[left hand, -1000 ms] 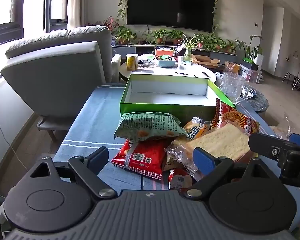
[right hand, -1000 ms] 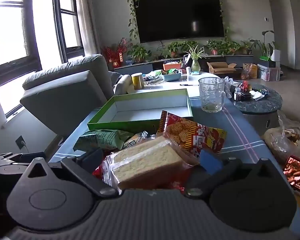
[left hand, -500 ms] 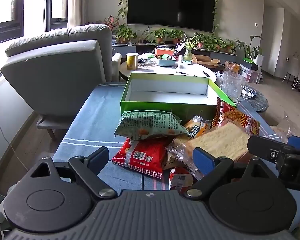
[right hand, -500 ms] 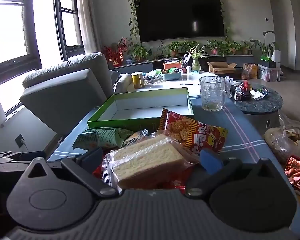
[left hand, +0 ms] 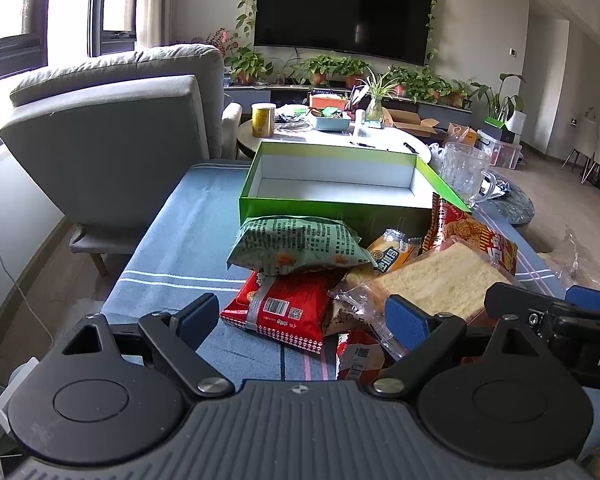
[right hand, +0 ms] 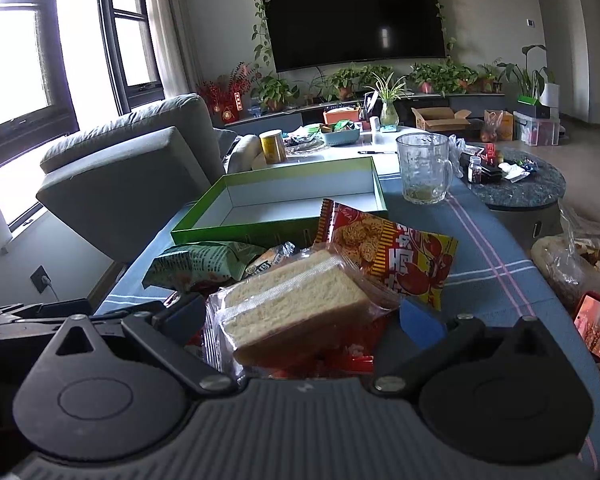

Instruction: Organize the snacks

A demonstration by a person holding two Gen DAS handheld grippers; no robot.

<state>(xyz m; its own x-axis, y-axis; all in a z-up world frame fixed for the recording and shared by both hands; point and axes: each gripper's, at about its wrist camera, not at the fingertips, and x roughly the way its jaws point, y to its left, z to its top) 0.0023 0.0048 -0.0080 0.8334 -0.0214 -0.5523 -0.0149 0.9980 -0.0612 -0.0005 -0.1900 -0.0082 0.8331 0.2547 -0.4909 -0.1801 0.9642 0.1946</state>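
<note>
A pile of snacks lies on the blue striped cloth in front of an open green box point(left hand: 332, 210) point(right hand: 240, 236) with a white, empty inside. The pile holds a green bag point(left hand: 296, 244) point(right hand: 196, 264), a red packet point(left hand: 284, 308), an orange packet point(left hand: 392, 254), a red-and-yellow cracker bag point(right hand: 400, 256) and wrapped sliced bread point(left hand: 440, 276) point(right hand: 296, 308). My left gripper point(left hand: 300, 320) is open just short of the red packet. My right gripper point(right hand: 302, 316) point(left hand: 540, 312) is open, its fingers on either side of the bread with gaps showing.
A glass mug point(right hand: 424, 172) stands right of the box. A grey armchair point(left hand: 112, 140) is close on the left. On the right are a clear plastic bag point(right hand: 572, 264), a phone point(right hand: 596, 328) and a low round stone table point(right hand: 516, 184). Bare blue cloth point(left hand: 188, 248) lies left of the pile.
My right gripper has crept forward and tipped slightly down, so the bread sits a little deeper between its fingers. The left gripper has barely moved.
</note>
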